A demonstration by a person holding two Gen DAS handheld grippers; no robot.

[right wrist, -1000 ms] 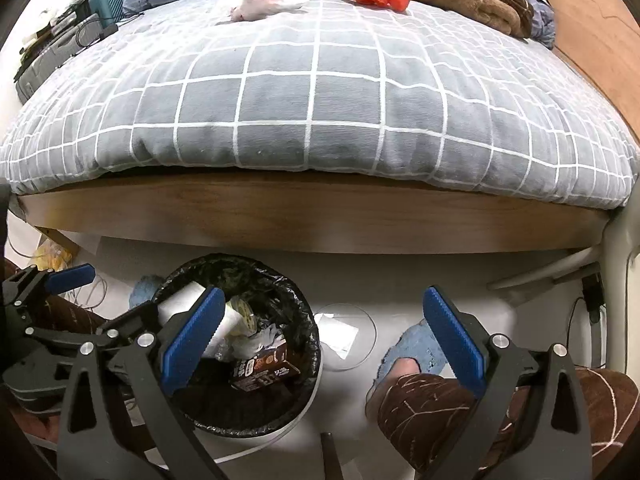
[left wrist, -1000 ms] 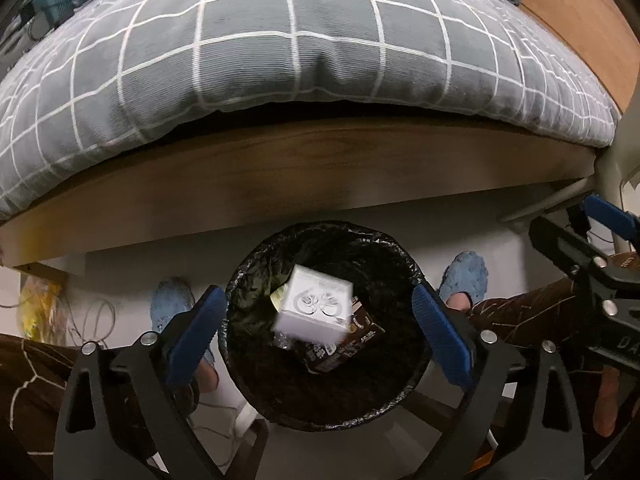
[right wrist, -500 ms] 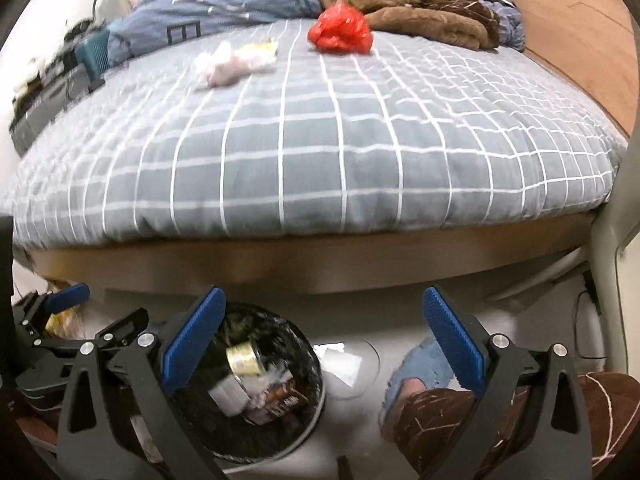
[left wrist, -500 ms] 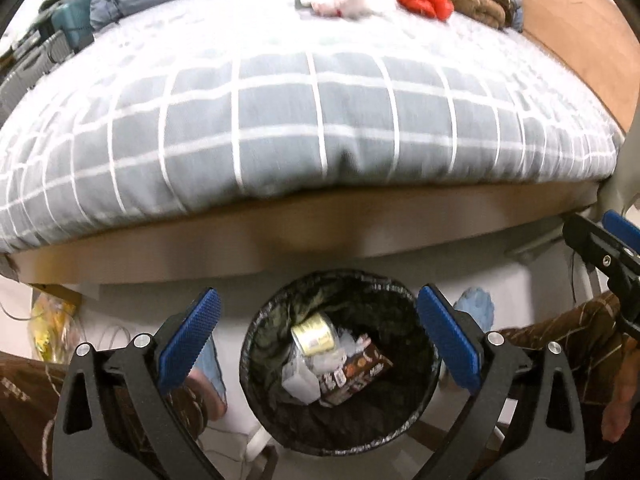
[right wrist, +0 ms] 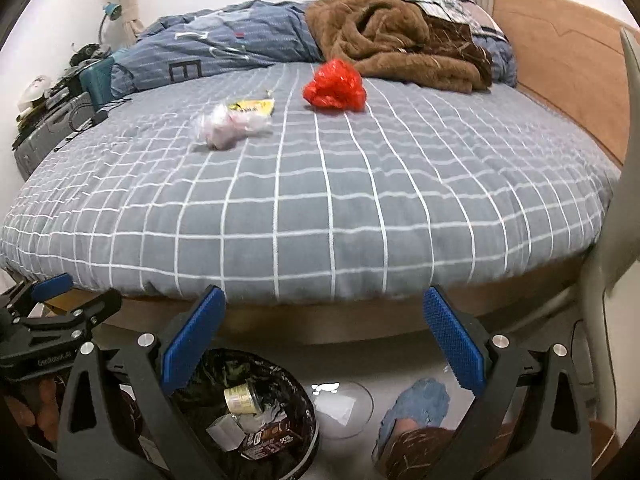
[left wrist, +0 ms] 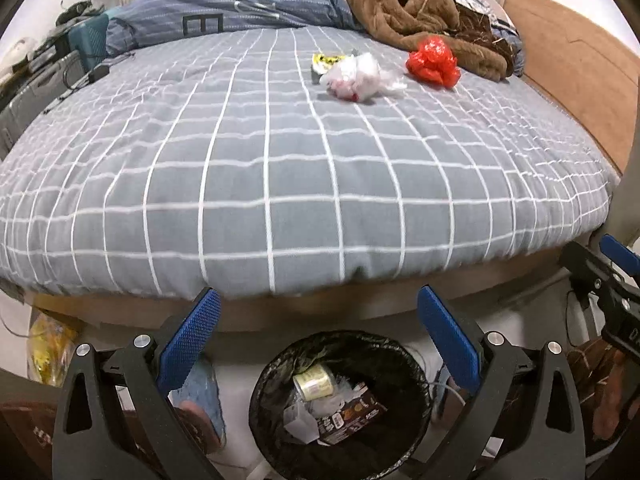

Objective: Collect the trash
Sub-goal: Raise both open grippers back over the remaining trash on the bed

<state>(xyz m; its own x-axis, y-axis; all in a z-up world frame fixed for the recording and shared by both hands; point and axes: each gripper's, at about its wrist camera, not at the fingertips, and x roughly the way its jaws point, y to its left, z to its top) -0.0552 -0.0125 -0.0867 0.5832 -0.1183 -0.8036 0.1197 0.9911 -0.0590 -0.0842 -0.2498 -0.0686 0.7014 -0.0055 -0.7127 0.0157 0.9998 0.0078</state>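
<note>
1. Pictured: left hand-held gripper [left wrist: 318, 340] and right hand-held gripper [right wrist: 324, 340], both released, jaws spread wide and holding nothing, poised at the foot of the bed [left wrist: 280, 208].
2. Below, on the floor: one black-lined trash bin [left wrist: 344, 340], directly under the left hand-held gripper and down-left of the right one; already containing a small can, a brown wrapper and scraps of paper.
3. Left on the grey checked cover, three pieces of trash: one crumpled white plastic wad [left wrist: 360, 78], one yellow wrapper [left wrist: 326, 60] lying flat just behind and touching it, one red plastic bag [left wrist: 432, 62] just beside the brown blanket [left wrist: 412, 12].
4. All three ahead of and above both hand-held grippers, far across the mattress; white wad nearest, roughly straight ahead of the left, off to the left of the right.
5. Red bag ahead of the right hand-held gripper, probably the easier reach for that side.
6. Yellow wrapper's long axis across the bed, left to right.
7. Judged stage: bin partly filled, three pick-ups remaining.
</note>
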